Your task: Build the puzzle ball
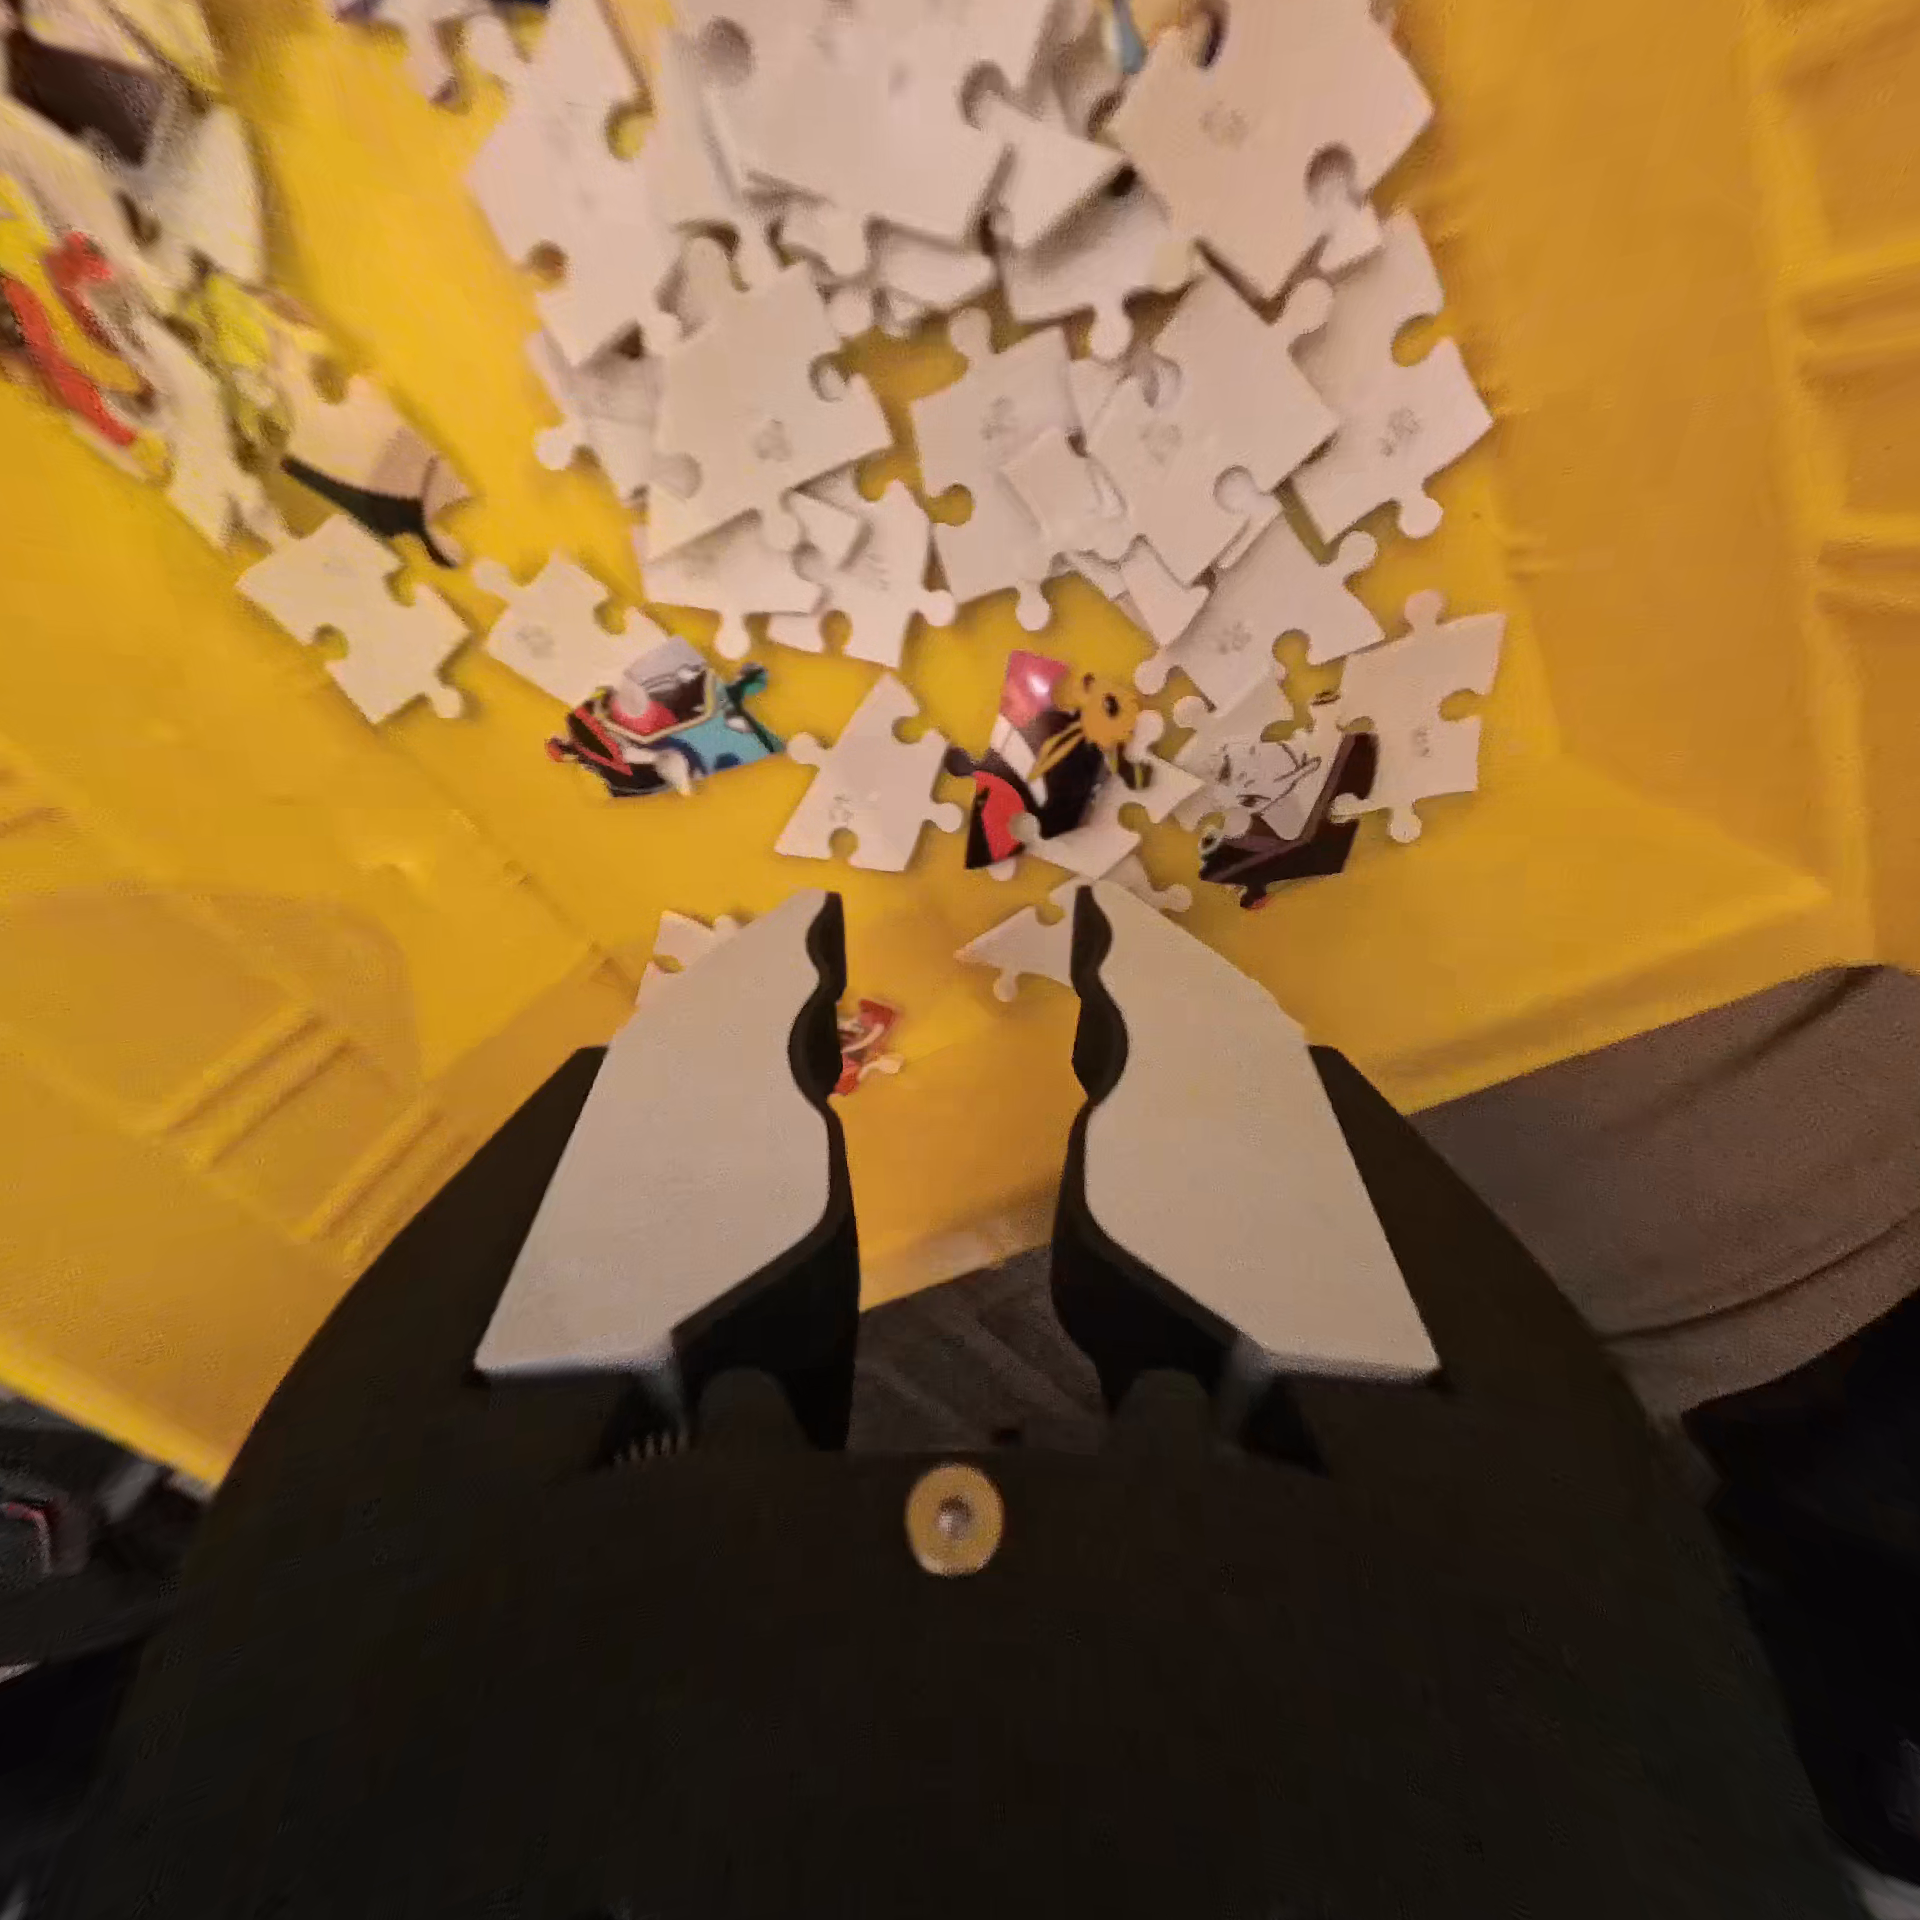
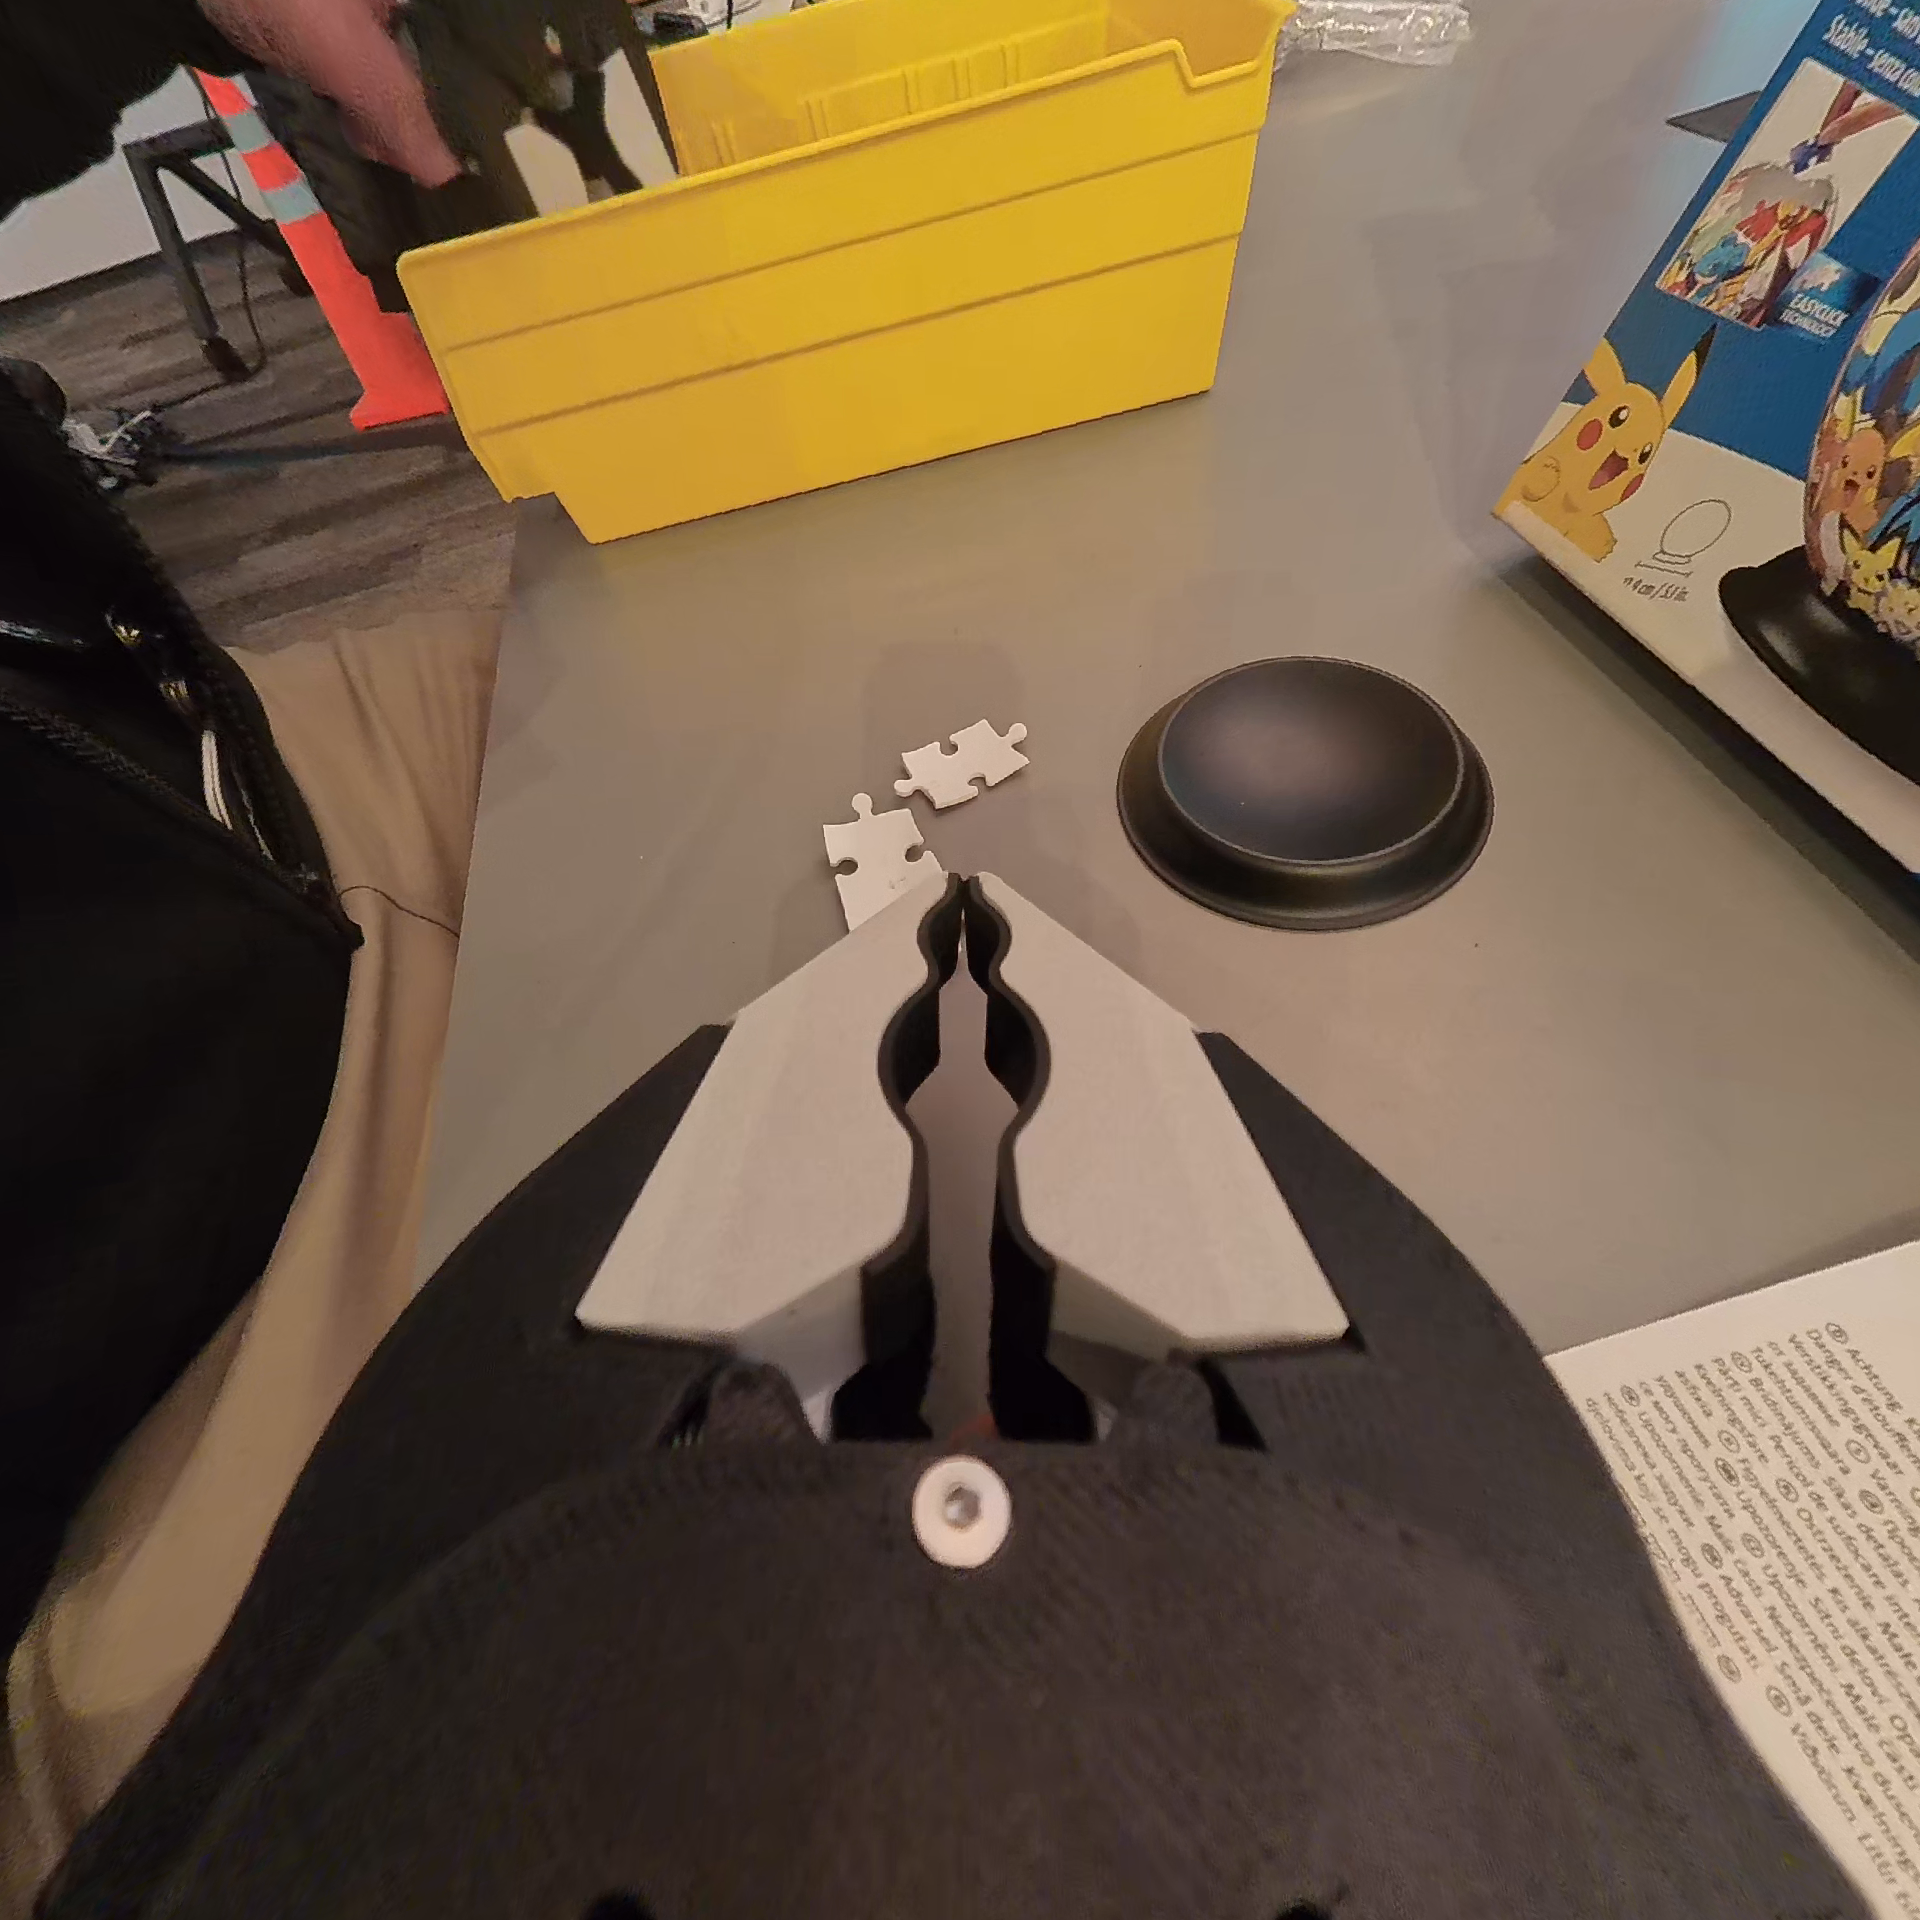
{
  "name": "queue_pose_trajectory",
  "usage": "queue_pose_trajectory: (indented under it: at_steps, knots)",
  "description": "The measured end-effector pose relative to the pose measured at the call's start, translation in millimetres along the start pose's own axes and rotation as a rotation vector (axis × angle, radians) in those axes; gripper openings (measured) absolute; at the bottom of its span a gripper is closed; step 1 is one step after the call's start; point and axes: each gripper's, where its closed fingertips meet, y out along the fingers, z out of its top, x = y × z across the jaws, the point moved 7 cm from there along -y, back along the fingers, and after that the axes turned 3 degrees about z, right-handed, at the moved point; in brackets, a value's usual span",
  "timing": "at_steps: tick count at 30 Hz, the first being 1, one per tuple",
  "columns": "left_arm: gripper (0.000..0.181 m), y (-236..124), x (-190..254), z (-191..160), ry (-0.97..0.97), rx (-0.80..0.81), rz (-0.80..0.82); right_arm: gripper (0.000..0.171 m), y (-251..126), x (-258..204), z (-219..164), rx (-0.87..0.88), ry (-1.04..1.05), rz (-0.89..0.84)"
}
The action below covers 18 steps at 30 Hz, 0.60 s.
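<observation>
- Your left tool [image 1: 954,914] hangs with its jaws spread and nothing between them, over the near end of the yellow plastic bin [image 1: 312,1039]; its fingers are pale flat wedges with wavy black inner pads.
- Just beyond the tips lie printed glossy pieces [image 1: 1039,758]; farther in, a loose heap of puzzle pieces [image 1: 935,364] lies mostly with the matte white backs up, knobs and sockets showing.
- Your right tool [image 2: 964,883] has its tips pressed together, gripping nothing, low over the smooth grey table [image 2: 1351,1091].
- A single white piece [image 2: 873,842] lies at its tips; a joined white pair [image 2: 961,764] sits just beyond.
- To the right rests the round black dished stand [image 2: 1304,784]; the ribbed bin stands farther back.
</observation>
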Motion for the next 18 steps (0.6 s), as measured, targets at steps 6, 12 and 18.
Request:
queue_pose_trajectory:
  at_steps: [6,12,18]
  knots:
    - [0.027,3,10,11,0.134,0.034,0.019,0.000,2,0,-1,-0.024,0.001,-0.006]
    - [0.037,4,17,16,0.272,-0.012,0.037,0.000,4,1,-2,-0.039,0.012,-0.004]
    - [0.028,11,19,22,0.372,-0.135,-0.008,0.000,6,3,-3,-0.055,0.024,-0.004]
